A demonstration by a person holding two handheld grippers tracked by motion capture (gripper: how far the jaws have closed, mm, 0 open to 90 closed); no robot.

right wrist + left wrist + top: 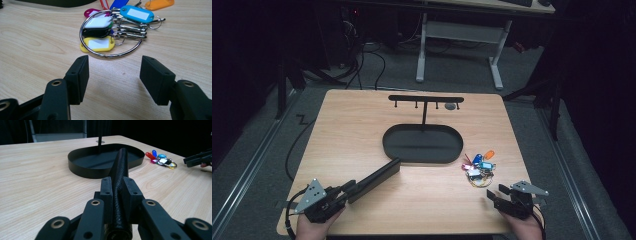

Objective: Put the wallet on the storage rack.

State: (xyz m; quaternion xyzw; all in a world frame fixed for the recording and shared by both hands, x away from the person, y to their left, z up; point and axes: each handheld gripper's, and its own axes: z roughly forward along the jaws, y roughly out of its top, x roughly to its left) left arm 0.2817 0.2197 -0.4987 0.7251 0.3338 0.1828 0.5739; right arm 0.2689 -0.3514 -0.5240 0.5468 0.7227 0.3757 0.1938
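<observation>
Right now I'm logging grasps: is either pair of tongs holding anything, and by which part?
The left tongs clamp one end of the long black case. The right tongs are open, holding nothing.

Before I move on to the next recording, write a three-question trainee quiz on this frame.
1. True or false: the left gripper is shut on the long black textured bar.
2. The bunch of coloured key tags on a metal ring lies: A) inside the black oval tray; B) on the wooden table beside the tray; C) hanging from the black T-shaped hook stand.
3. Fill in: the right gripper stands ___, holding nothing.

Key: 1 true; 2 B; 3 open.
</observation>
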